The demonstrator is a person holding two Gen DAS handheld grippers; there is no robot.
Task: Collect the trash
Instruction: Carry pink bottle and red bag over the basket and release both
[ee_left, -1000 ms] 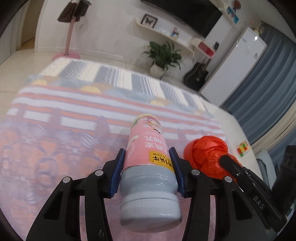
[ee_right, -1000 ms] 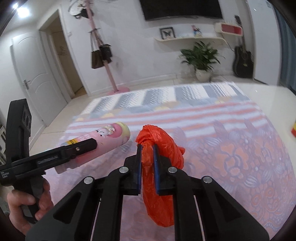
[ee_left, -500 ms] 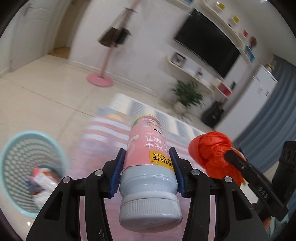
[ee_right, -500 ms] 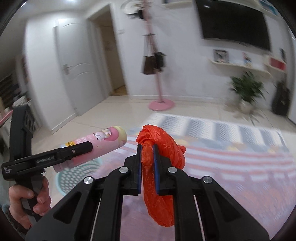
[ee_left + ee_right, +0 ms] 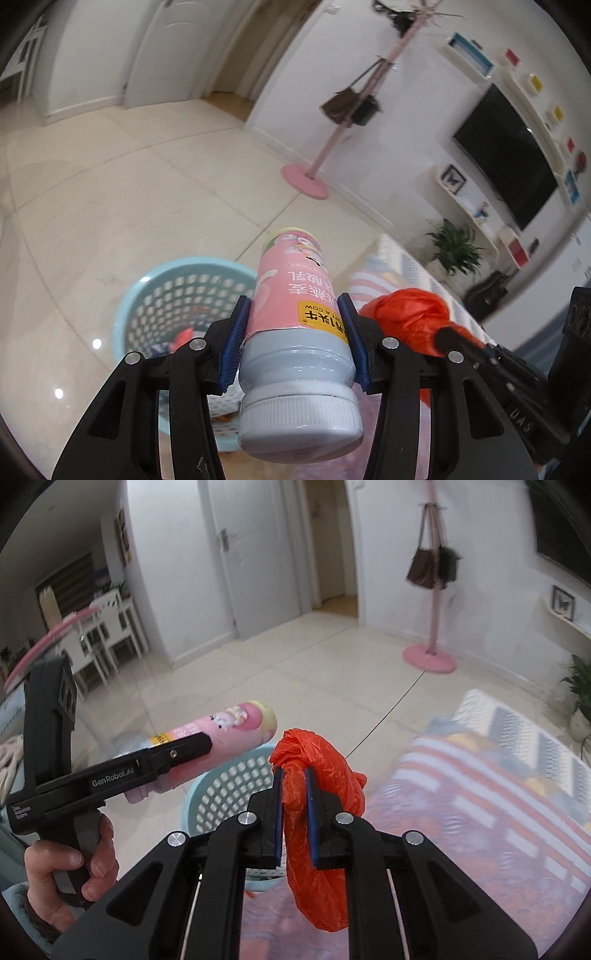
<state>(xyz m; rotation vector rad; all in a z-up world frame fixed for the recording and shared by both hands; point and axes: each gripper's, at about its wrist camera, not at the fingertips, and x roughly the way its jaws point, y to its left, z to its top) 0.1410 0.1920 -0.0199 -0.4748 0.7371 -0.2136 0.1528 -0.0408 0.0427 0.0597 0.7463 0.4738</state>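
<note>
Both tongs swung from rug to basket [image 5: 155, 295]: left tongs [image 5: 295, 343] clamped mid-body on rigid, light bottle [image 5: 295, 314], right tongs [image 5: 295, 812] pinching soft, crumpled red bag [image 5: 317, 812].

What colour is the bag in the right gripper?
Orange-red; the plastic bag shows best in the right wrist view, pinched in the right gripper.

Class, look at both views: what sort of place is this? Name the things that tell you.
Most likely a home living room: a wall-mounted television, a pink coat stand hung with bags, and a patterned rug on the tiled floor.
</note>
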